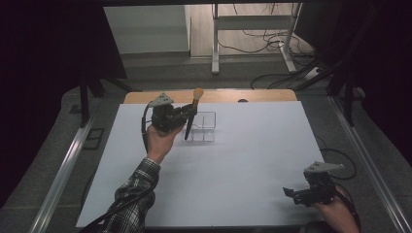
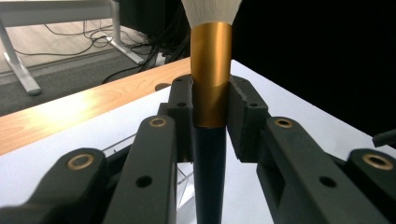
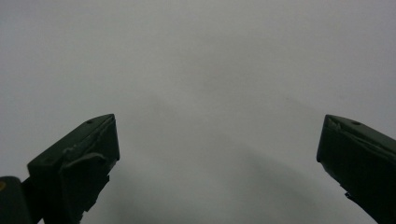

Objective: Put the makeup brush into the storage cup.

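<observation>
Above centre in the high view, the left gripper (image 1: pixel 187 112) clamps a black-handled, gold-ferruled makeup brush (image 1: pixel 192 110) over the clear plastic compartment box (image 1: pixel 201 128), not yet lowered in, while the right gripper (image 1: pixel 297 193) gapes empty.

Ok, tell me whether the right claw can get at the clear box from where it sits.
Probably yes: the right claw is open, and bare table lies between it and the clear box.

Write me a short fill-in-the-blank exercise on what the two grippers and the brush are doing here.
1. The left gripper is shut on a makeup ____.
2. The brush is held with its bristles pointing ____.
3. The clear box on the white table lies just to the ____ of the brush in the high view.
4. The right gripper has its jaws ____.

Missing words: brush; up; right; open
</observation>
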`<act>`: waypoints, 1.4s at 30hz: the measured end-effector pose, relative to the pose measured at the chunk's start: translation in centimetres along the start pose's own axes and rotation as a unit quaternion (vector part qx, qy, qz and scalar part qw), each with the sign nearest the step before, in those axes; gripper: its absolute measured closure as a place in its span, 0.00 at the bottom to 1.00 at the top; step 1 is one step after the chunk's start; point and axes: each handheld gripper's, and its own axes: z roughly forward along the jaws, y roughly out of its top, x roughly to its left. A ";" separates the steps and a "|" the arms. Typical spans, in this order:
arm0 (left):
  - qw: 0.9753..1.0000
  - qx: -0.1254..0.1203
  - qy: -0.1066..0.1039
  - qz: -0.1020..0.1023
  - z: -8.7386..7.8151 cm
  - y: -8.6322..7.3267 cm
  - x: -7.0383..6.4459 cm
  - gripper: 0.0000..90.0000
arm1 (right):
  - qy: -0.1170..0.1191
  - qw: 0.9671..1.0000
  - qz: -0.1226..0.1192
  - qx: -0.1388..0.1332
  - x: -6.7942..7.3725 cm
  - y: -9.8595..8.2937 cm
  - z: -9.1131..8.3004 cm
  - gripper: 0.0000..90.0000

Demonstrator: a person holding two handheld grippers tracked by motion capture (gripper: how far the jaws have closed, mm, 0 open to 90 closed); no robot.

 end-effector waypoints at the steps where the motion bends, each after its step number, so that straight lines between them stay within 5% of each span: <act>1: 1.000 0.000 0.001 0.001 0.1 0.0 0.1 0.81 | 0.000 1.000 0.000 0.000 0.0 0.0 0.0 0.00; 42: 1.000 -0.026 0.002 -0.005 4.7 1.8 0.8 0.81 | 0.007 1.000 0.002 -0.002 -0.1 0.0 0.0 0.00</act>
